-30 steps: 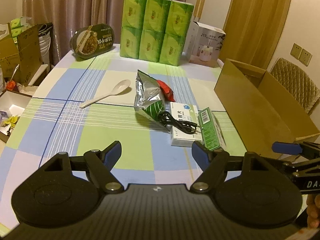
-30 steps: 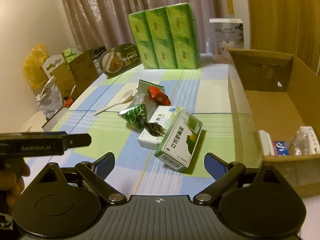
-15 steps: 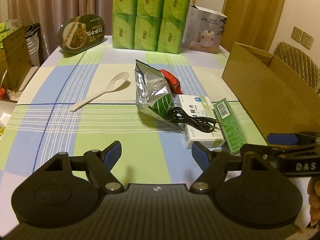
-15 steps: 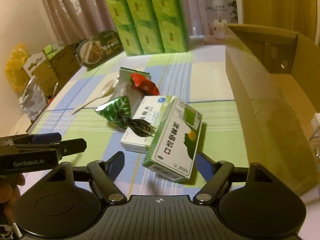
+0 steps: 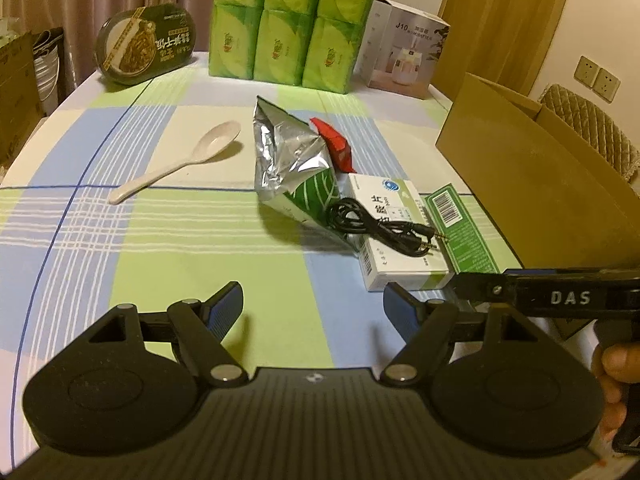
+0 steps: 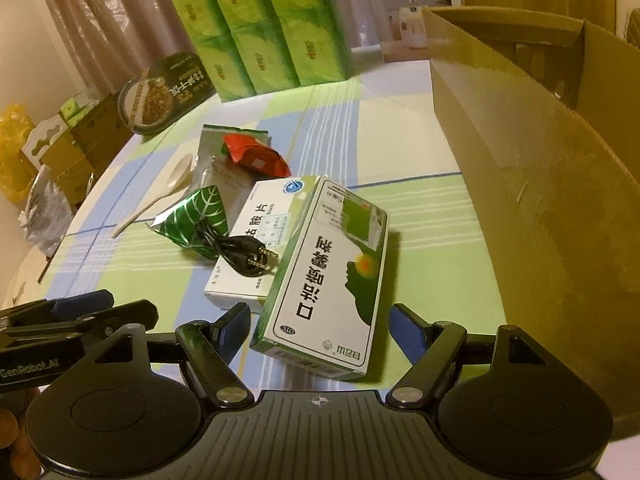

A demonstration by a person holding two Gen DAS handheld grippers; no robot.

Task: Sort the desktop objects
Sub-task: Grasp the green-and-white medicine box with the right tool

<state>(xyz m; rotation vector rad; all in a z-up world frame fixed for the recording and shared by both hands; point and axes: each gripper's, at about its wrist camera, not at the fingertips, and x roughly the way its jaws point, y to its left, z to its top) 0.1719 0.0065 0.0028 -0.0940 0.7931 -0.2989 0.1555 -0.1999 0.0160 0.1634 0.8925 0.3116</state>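
A green-and-white medicine box [image 6: 332, 276] leans tilted against a white medicine box [image 6: 260, 236], its near end between the open jaws of my right gripper [image 6: 320, 330], not touched. A coiled black audio cable [image 6: 240, 250] lies on the white box [image 5: 396, 228]. A silver-green foil bag [image 5: 292, 168], a red packet [image 5: 334, 144] and a white spoon [image 5: 180, 164] lie beyond. My left gripper [image 5: 312, 306] is open and empty over the checked tablecloth, short of the pile. The cable [image 5: 380, 226] and the green box [image 5: 460, 232] also show in the left wrist view.
An open cardboard box [image 6: 540, 168] stands at the right edge of the table [image 5: 120, 240]. Green tissue packs [image 5: 280, 20], an oval food tub [image 5: 146, 46] and a humidifier carton [image 5: 404, 50] stand at the back. Cartons sit on the floor at left [image 6: 68, 152].
Both grippers have moved forward and lower toward the pile. The green box now sits between my right gripper's open jaws. Nothing has been taken hold of.
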